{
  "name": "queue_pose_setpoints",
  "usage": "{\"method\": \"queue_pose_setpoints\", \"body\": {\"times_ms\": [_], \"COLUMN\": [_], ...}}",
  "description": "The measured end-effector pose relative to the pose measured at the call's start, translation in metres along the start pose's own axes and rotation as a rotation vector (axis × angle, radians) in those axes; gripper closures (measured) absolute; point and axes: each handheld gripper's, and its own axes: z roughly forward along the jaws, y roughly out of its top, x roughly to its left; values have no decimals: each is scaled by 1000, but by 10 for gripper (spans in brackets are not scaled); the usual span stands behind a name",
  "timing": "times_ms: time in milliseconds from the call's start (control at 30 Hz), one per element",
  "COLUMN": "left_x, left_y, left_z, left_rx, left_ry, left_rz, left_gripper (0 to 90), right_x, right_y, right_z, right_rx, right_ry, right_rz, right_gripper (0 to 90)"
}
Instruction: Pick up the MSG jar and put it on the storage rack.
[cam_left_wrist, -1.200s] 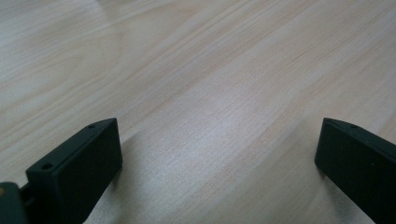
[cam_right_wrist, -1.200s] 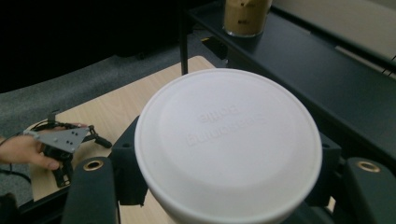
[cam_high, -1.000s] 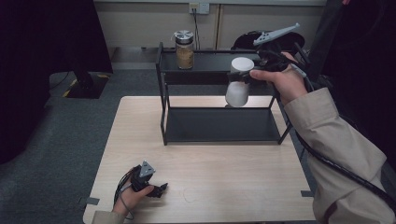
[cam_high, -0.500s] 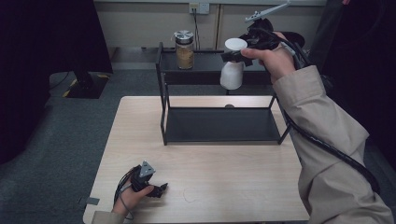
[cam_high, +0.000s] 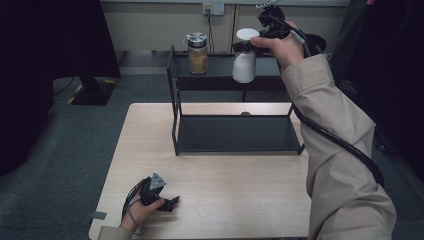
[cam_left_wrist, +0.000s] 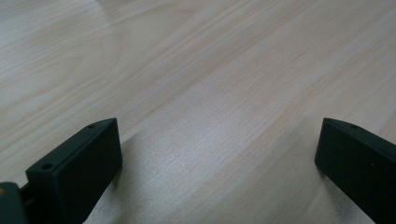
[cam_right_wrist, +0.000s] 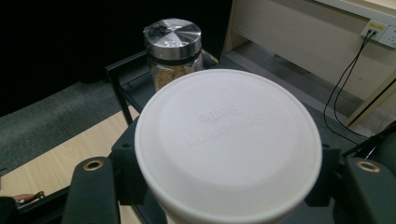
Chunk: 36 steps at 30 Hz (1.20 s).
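Observation:
A white bottle (cam_high: 244, 62) with a wide white lid (cam_right_wrist: 228, 142) hangs at the top shelf of a black two-tier rack (cam_high: 226, 75), with my right gripper (cam_high: 252, 44) shut on it just under the lid. Whether its base touches the shelf I cannot tell. A glass jar (cam_high: 197, 53) of brown powder with a silver lid (cam_right_wrist: 173, 32) stands on the same shelf, to the left of the bottle. Near the table's front left edge my left gripper (cam_high: 172, 202) rests low over bare wood, its jaws wide apart with nothing between them.
The rack's lower tray (cam_high: 235, 133) sits on the light wooden table (cam_high: 240, 190). A black cable (cam_high: 340, 142) trails along the right sleeve. A wall socket (cam_high: 212, 8) with cords is behind the rack, and a dark stand base (cam_high: 90, 90) is on the floor at the left.
My right gripper has carried the white bottle up and leftward, from in front of the rack to the top shelf beside the jar. The left gripper has stayed put.

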Motion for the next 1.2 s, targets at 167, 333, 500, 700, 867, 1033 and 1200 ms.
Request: {"method": "queue_pose_setpoints", "body": {"times_ms": [167, 333, 500, 700, 867, 1033, 1200], "left_x": [0, 1, 1, 1, 1, 1, 1], "left_y": [0, 0, 0, 0, 0, 0, 0], "left_z": [0, 0, 0, 1, 1, 1, 1], "left_rx": [-1, -1, -1, -2, -2, -2, -2], "left_ry": [-1, -3, -4, -4, -4, -5, -4], "left_rz": [1, 3, 3, 3, 3, 3, 2], "left_gripper": [0, 0, 0, 0, 0, 0, 0], "right_x": [-7, -12, -19, -23, -32, -36, -36], "right_y": [5, 6, 6, 7, 3, 4, 4], "right_z": [13, 25, 33, 37, 40, 44, 50], "right_rx": [3, 1, -4, -4, -24, -26, -14], "right_ry": [-15, -29, -26, -28, -18, -13, -32], "right_rz": [16, 25, 38, 47, 77, 79, 68], "right_gripper": [338, 338, 338, 338, 338, 338, 338]}}
